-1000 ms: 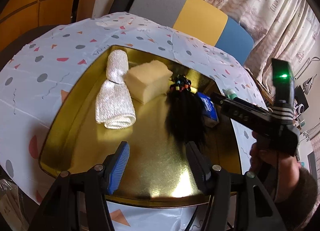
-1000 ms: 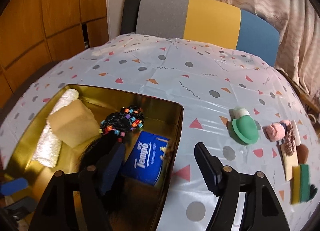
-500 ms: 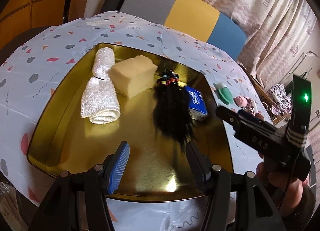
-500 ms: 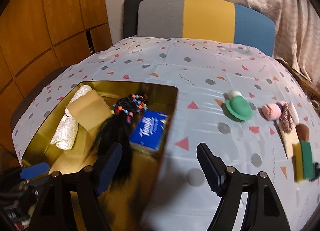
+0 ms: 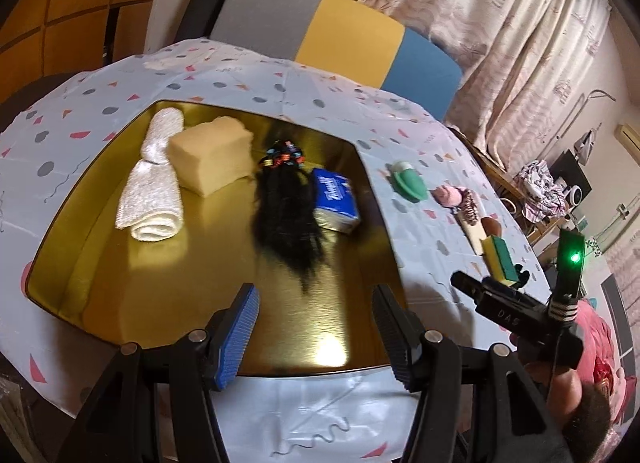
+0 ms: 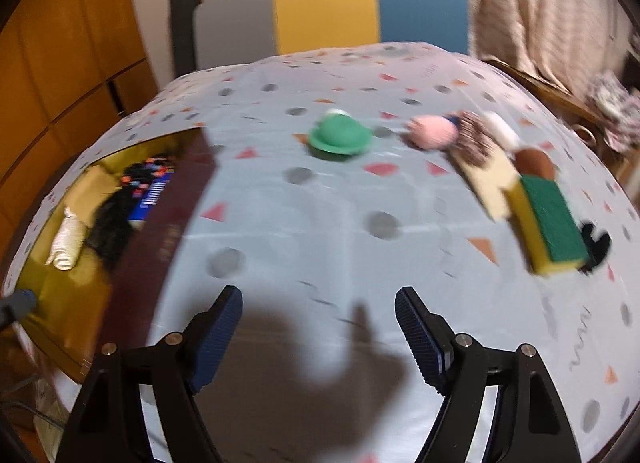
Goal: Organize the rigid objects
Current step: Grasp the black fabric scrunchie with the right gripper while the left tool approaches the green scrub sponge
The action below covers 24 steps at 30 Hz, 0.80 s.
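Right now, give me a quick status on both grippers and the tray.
Left gripper open, empty, over gold tray. Right gripper open, empty, over tablecloth. Green hat, sponge not yet in tray. Path clear.

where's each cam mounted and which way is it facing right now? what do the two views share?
Left wrist: on the left gripper, looking down into the gold tray; own open fingers, plus the right gripper body and a hand at right.
Right wrist: on the right gripper, facing the tablecloth right of the tray; own fingers, nothing between them.
Shared: tray, green hat-shaped object, scouring sponge, striped chair.
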Motion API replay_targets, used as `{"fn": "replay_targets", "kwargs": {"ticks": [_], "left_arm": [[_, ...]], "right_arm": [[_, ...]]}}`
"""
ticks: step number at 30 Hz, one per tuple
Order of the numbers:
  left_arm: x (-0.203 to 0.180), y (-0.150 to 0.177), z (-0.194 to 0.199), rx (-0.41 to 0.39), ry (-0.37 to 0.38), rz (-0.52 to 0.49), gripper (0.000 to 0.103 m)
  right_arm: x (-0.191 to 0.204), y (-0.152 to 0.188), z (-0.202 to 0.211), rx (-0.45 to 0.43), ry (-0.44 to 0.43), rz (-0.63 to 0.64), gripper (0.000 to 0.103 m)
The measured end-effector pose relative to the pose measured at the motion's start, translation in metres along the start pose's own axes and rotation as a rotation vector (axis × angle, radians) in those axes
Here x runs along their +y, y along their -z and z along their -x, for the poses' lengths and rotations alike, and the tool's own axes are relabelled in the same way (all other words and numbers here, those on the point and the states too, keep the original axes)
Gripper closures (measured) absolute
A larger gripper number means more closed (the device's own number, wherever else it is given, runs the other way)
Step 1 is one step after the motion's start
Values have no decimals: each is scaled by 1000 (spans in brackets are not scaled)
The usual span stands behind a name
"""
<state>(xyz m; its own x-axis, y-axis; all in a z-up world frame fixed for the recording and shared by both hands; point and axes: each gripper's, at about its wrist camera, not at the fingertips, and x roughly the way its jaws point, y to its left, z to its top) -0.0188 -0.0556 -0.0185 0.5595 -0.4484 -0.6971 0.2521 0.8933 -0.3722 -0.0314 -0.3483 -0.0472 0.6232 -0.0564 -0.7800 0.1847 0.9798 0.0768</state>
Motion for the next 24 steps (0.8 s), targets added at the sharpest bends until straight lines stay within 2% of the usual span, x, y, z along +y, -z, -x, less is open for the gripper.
{"fn": "replay_targets", "kwargs": {"ticks": [10,15,20,24], "left_arm": [[-44,3,-9,28,1,-85,44],[-70,6,-19,61,14,-130,44],[-94,9,-28,90,34,-170,44],[-107,7,-30,91,31,-195,44]], "right_arm": [[-119,26,14,-10,133,-210,23],[-157,36,24,-39,185,-268,23],[-197,36,26,-64,242,-349,23],[-225,22,22,-82,261,-393,23]]}}
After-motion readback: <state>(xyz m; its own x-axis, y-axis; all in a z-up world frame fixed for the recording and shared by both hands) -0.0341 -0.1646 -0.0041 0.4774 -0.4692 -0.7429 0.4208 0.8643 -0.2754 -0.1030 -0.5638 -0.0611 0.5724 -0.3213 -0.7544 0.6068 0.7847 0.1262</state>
